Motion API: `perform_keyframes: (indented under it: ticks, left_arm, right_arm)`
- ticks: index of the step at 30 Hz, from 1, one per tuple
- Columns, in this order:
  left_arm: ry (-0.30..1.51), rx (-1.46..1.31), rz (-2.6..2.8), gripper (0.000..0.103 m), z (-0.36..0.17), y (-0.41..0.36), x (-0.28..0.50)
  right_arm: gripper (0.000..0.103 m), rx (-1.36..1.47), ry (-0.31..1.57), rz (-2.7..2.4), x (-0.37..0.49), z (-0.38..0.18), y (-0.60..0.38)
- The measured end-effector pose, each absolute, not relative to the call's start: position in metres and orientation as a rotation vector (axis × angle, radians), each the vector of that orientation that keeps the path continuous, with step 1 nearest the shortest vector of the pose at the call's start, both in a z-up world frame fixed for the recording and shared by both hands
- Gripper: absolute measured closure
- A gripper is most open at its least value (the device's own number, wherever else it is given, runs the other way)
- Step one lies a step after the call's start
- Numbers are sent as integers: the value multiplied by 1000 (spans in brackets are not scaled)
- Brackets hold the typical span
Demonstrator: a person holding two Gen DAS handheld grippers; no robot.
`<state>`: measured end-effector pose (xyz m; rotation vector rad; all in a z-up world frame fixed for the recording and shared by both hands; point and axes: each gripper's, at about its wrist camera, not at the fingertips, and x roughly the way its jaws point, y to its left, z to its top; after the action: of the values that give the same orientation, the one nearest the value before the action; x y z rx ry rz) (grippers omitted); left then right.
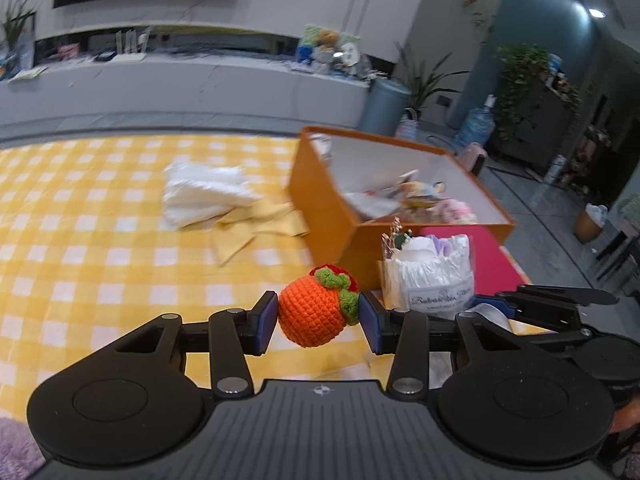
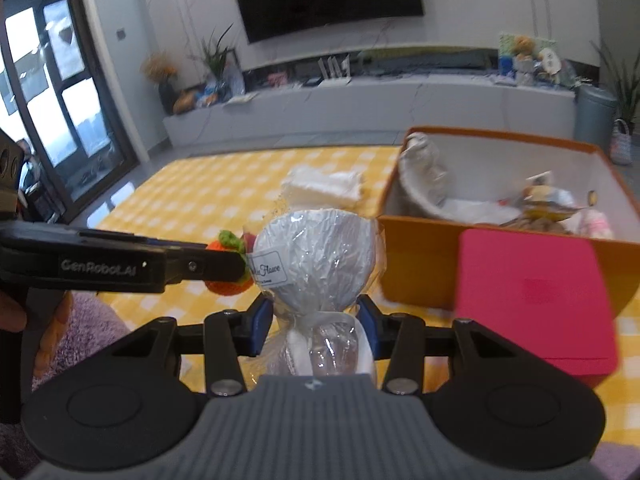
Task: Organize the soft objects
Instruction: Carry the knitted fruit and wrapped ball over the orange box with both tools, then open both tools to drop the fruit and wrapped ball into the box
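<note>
Spreading across the table: yellow check cloth [image 1: 100,240], w/ purple fuzzy rug at near edge.

Sitting on the cloth's right side: orange box [image 2: 420,276], open top, white inside, already holding a pale bag and a few small soft items, too blurred to name. Leaning against box front: pink lid [image 2: 532,300].

Lying mid-cloth, left of box: white folded cloth [image 1: 204,196] atop yellow napkins [image 1: 256,224].

Holding bouquet [image 2: 320,256] in right gripper [image 2: 316,328]: white paper under clear wrap, pads closed on the tied neck, head standing upright just before the box's near-left corner.

Holding crochet fruit [image 1: 316,312] in left gripper [image 1: 318,320]: orange ball w/ green leaves, pads partly closed and pressing both sides, lifted above the cloth, just left of the bouquet.

Judging step: carrying both items to the box, approx. midway thru task since cloths remain outside.

Doing it well, prob.: lifting each clear of the box wall before moving across, keeping grippers apart so fruit and bouquet avoid bumping, lowering into bare floor space, squeezing lightly to avoid crushing wrap, opening only once resting.
</note>
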<state>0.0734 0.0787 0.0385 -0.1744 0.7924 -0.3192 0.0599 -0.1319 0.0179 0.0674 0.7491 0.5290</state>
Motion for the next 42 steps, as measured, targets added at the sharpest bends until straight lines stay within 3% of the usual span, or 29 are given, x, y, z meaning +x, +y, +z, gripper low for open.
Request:
perform_keyframes:
  ticks: [8,20,28,42]
  left_arm:
    - [745,-159,-462,53,61,29,90]
    - [744,-48,-544,53,73,-28,177]
    - [772,22,-511,53,48,-37,232]
    - [836,141,-482,53,1,-40,264]
  right_arm:
    - [58,116,676,475,68,48,-187]
    - [58,151,617,341,136,82,-259]
    - [58,137,703,328,206,49,-248]
    - [57,110,895,355,296,-9,-229]
